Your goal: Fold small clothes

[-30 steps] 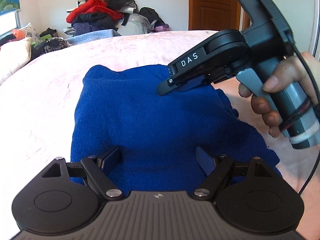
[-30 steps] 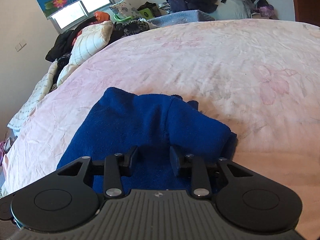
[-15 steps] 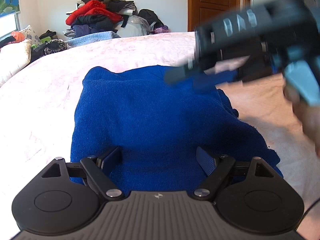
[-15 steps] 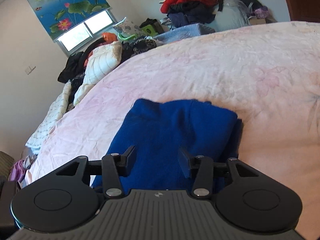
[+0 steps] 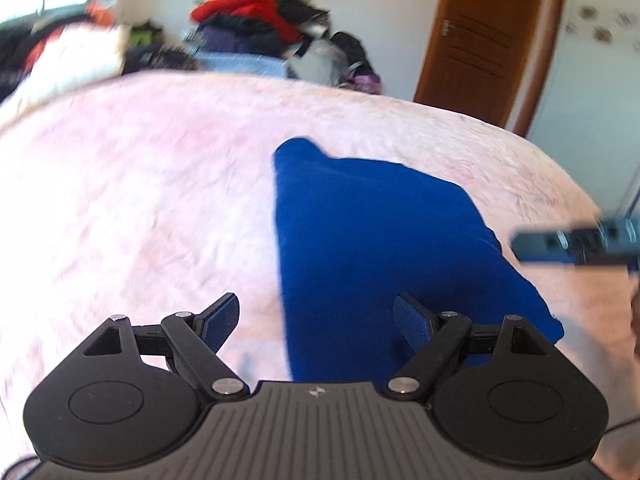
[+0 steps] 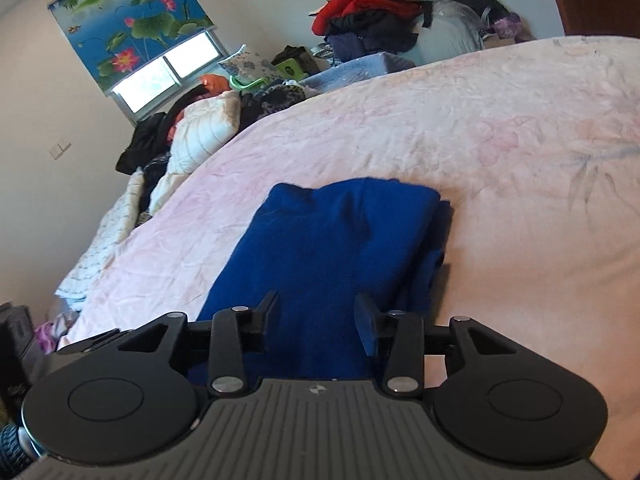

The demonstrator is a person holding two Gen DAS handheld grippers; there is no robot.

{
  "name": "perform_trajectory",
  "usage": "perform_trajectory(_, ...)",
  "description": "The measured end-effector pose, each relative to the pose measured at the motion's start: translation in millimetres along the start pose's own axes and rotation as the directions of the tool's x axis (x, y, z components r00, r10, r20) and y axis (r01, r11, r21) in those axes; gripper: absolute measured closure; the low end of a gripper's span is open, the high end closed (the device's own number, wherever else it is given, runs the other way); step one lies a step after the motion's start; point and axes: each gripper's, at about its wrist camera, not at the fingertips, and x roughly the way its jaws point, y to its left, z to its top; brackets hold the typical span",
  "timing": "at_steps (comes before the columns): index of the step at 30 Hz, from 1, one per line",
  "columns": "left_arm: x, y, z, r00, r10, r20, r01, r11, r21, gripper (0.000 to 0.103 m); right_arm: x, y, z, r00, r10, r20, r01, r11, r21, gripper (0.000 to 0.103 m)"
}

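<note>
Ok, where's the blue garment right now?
The blue garment lies folded on the pink bedspread, centre in the right wrist view and right of centre in the left wrist view, well short of the clothes pile by the far wall.

Bright daylight from window (image 6: 168, 76), left view motion-blurred, right sharp, fisheye-bent edges

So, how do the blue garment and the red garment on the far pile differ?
The blue garment lies alone, folded flat on the pink bedspread; the red garment sits crumpled on the heap of clothes beyond the bed. The blue one is close below both grippers, the red one far from them. Both look soft and single-coloured.
</note>
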Motion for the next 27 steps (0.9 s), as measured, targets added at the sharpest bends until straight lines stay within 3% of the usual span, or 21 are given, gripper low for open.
perform_trajectory(2,5,12,3,0.997,-0.058,-0.047,0.055,0.996,-0.074,0.018,-3,0,-11,0.998,-0.058,-0.002,0.058,0.998,0.001,0.06)
perform_trajectory(4,11,21,4,0.989,-0.121,-0.087,0.107,0.982,-0.155,0.018,-11,-9,-18,0.999,-0.046,-0.013,0.046,0.996,0.071,0.06)
perform_trajectory(7,19,28,1,0.971,-0.207,-0.122,0.173,0.955,-0.242,0.018,-21,-21,-30,0.999,0.031,-0.041,-0.023,0.984,0.176,0.061)
perform_trajectory(9,24,31,-2,0.963,-0.229,-0.142,0.186,0.946,-0.267,0.018,-24,-22,-37,0.994,0.082,-0.068,-0.065,0.974,0.217,0.061)
perform_trajectory(11,25,34,-4,0.958,-0.248,-0.141,0.2,0.937,-0.287,0.018,-27,-23,-42,0.994,0.083,-0.075,-0.063,0.968,0.243,0.061)
perform_trajectory(15,25,46,-5,0.935,-0.323,-0.146,0.248,0.891,-0.38,0.019,-23,-44,-48,0.981,0.188,-0.044,-0.153,0.896,0.417,0.064)
perform_trajectory(19,23,43,-5,0.917,-0.362,-0.168,0.278,0.882,-0.382,0.019,-10,-52,-53,0.975,0.211,-0.069,-0.155,0.87,0.468,0.072)
perform_trajectory(21,22,38,-7,0.905,-0.384,-0.182,0.296,0.878,-0.377,0.029,-4,-57,-57,0.978,0.191,-0.08,-0.13,0.867,0.481,0.08)
perform_trajectory(24,23,34,-10,0.915,-0.353,-0.196,0.272,0.897,-0.348,0.037,-4,-62,-59,0.981,0.175,-0.086,-0.111,0.865,0.489,0.08)
perform_trajectory(27,26,39,-8,0.904,-0.376,-0.203,0.281,0.88,-0.382,0.037,-12,-64,-58,0.985,0.158,-0.074,-0.102,0.867,0.488,0.079)
